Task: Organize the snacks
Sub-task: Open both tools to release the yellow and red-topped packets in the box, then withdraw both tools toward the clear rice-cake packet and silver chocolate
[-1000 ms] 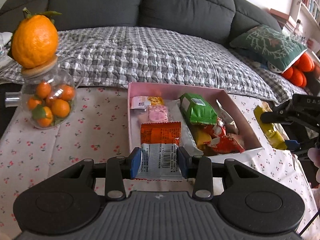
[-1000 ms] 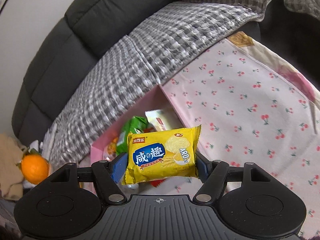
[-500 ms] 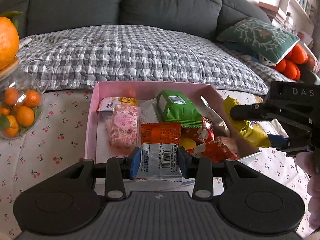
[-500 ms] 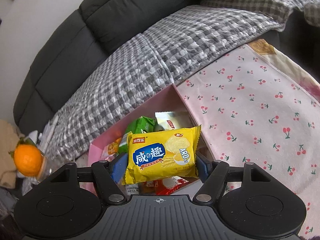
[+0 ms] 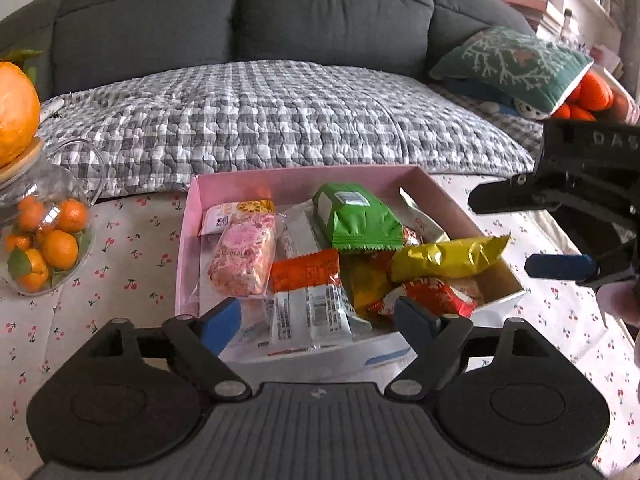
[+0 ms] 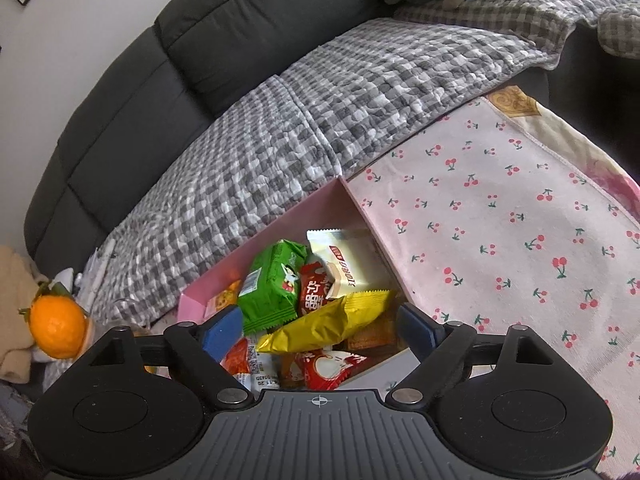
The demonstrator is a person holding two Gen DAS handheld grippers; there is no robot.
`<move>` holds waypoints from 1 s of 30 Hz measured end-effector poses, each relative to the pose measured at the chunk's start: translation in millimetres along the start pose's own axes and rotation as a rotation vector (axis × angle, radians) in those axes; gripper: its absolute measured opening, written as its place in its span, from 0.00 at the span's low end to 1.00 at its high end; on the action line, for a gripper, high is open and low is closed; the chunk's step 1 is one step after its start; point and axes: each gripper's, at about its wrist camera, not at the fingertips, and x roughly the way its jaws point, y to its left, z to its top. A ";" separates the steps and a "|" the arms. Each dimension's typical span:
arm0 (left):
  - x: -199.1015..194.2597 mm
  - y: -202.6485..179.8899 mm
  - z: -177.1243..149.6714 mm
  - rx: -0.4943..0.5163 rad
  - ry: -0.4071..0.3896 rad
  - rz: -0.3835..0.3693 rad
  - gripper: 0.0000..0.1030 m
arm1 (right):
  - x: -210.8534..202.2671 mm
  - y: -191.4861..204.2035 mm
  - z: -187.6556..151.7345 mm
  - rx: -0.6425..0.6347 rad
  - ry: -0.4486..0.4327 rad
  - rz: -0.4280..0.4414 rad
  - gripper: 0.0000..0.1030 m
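A pink box (image 5: 192,216) on the cherry-print tablecloth holds several snack packets. The orange and white packet (image 5: 308,296) lies at the box's near edge, just past my open left gripper (image 5: 318,316). The yellow cracker packet (image 5: 444,258) lies on the pile at the box's right side; it also shows in the right wrist view (image 6: 332,326), just past my open right gripper (image 6: 320,326). Both grippers are empty. A green packet (image 5: 356,216) and a pink packet (image 5: 244,260) lie further in. The right gripper also shows at the right edge of the left wrist view (image 5: 516,232).
A glass jar of small oranges (image 5: 44,232) with a big orange (image 5: 12,108) on its lid stands left of the box. A grey sofa with a checked quilt (image 5: 280,116) runs behind the table. A green cushion (image 5: 516,64) lies at the back right.
Both grippers have opened. The left one let go of the orange and white packet into the box; the right one let go of the yellow packet onto the pile.
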 end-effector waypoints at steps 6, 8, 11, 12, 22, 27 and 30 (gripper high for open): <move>-9.5 -0.8 -0.7 -0.005 0.021 0.007 0.86 | -12.2 5.4 -4.3 -0.033 0.002 -0.026 0.84; -13.9 -0.6 -1.5 -0.008 0.028 0.015 0.86 | -17.5 6.4 -6.1 -0.042 0.008 -0.037 0.84; -20.0 -1.5 -3.4 -0.001 0.041 0.033 0.88 | -24.0 6.8 -9.2 -0.055 0.021 -0.055 0.84; -22.0 -2.2 -4.2 0.002 0.046 0.039 0.88 | -26.3 7.4 -11.0 -0.069 0.029 -0.065 0.85; -34.0 0.8 -18.6 0.040 0.146 0.129 0.92 | -32.5 6.1 -28.4 -0.186 0.142 -0.172 0.85; -36.2 9.5 -25.3 -0.020 0.209 0.118 0.92 | -25.0 -2.3 -38.3 -0.235 0.200 -0.236 0.85; -37.5 14.0 -28.7 -0.050 0.232 0.107 0.92 | -22.3 -8.4 -42.9 -0.256 0.232 -0.261 0.85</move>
